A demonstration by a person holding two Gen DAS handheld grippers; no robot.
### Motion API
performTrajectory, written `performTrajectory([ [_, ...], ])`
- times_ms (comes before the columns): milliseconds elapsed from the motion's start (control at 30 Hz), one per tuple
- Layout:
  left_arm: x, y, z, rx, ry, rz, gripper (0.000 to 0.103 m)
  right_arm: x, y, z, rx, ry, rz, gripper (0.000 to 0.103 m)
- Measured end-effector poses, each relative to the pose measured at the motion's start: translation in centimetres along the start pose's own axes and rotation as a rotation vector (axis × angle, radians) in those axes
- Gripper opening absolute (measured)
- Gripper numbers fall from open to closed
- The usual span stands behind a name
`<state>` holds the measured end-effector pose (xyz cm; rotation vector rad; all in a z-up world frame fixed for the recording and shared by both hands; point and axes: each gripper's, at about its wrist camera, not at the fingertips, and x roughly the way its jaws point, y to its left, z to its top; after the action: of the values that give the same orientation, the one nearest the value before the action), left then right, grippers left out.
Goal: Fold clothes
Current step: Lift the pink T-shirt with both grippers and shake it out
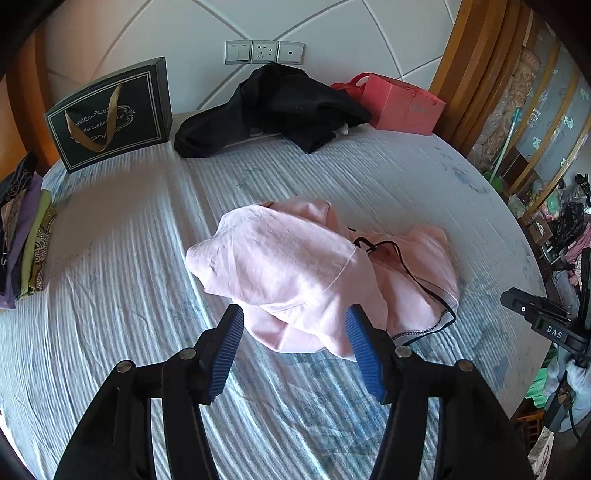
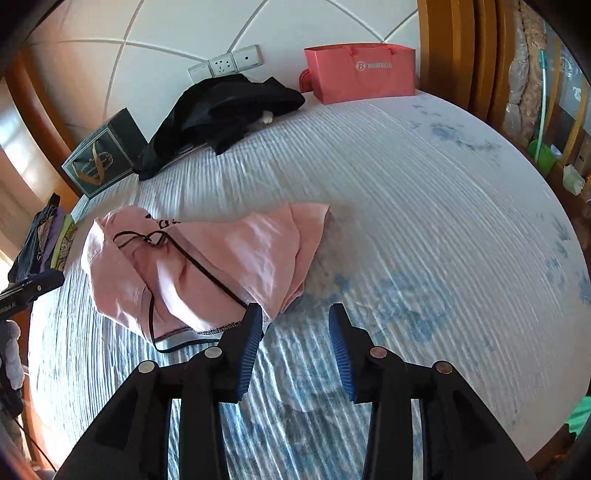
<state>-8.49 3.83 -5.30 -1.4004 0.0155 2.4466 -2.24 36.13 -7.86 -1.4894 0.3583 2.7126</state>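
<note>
Nearest my left camera, my left gripper (image 1: 294,314) stands with its blue ribbed pads (image 1: 225,350) spread apart; the near edge of the crumpled pale pink cotton garment (image 1: 295,273) lies between the tips, but neither pad presses on it. My right gripper (image 2: 295,310) is likewise spread, its jaws narrower than the left's, with only bedsheet between them; its left finger stands just beside the garment's dark-stitched hem, and I cannot tell whether it touches. The pink garment, trimmed with a thin black cord (image 2: 192,262), lies unfolded in a heap near the middle of the bed, on the white and blue ribbed bedsheet (image 1: 332,177). At the head edge of the bed, against the white padded headboard (image 1: 184,33), a heap of black clothing (image 1: 273,107) lies between a dark green gift bag with a gold ribbon handle (image 1: 114,114), towards the left corner, and a coral-red paper bag (image 2: 364,72), towards the right corner. A small stack of folded clothes in purple, green and patterned cloth (image 1: 26,236) rests at the left edge of the bed. A wall socket panel (image 1: 264,51) is set in the headboard above the black clothing.
</note>
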Motion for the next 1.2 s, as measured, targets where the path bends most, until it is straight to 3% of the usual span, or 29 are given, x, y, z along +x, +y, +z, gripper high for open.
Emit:
performTrajectory([
  [100,1.2,-1.1,0.5,0.015,0.014,-0.010,0.058,1.6,0.4,0.0,-0.016,0.038,0.013,0.054],
  [300,4.1,-3.1,0.6,0.072,0.053,0.016,0.058,4.7,0.9,0.7,-0.047,0.097,0.030,0.059],
  [567,7.7,-2.3,0.8,0.041,0.110,0.053,0.058,9.3,2.0,1.7,-0.085,0.176,0.059,0.072],
  [633,8.1,-1.9,1.0,0.030,0.117,0.048,0.038,10.2,2.5,1.9,-0.112,0.185,0.036,0.072],
  [667,8.1,-1.7,1.2,0.018,0.120,0.035,0.012,10.5,2.8,2.0,-0.134,0.185,0.009,0.068],
  [700,7.7,-1.5,1.4,0.009,0.112,0.025,0.009,10.7,3.2,2.0,-0.155,0.184,-0.018,0.061],
  [733,7.0,-1.3,1.7,0.002,0.094,0.016,0.008,11.0,3.5,2.1,-0.176,0.184,-0.045,0.029],
  [767,6.4,-1.0,2.0,-0.006,0.076,0.006,0.007,10.8,3.6,2.5,-0.181,0.179,-0.046,0.017],
  [800,5.4,-0.8,2.5,-0.008,0.048,0.005,0.007,10.6,3.6,2.9,-0.181,0.174,-0.040,0.014],
  [867,2.8,-0.2,3.7,-0.005,-0.023,0.014,0.007,9.5,4.2,4.2,-0.207,0.132,-0.048,0.010],
  [967,-1.4,1.5,6.0,-0.026,-0.138,0.036,0.007,5.8,6.4,7.9,-0.282,-0.006,-0.042,0.010],
  [1100,-7.0,4.4,10.2,-0.050,-0.291,0.083,0.007,-0.9,11.4,14.4,-0.412,-0.266,-0.058,0.009],
  [1200,-10.8,4.8,13.6,-0.041,-0.387,0.074,0.007,-6.7,14.7,18.8,-0.440,-0.469,-0.081,0.009],
])
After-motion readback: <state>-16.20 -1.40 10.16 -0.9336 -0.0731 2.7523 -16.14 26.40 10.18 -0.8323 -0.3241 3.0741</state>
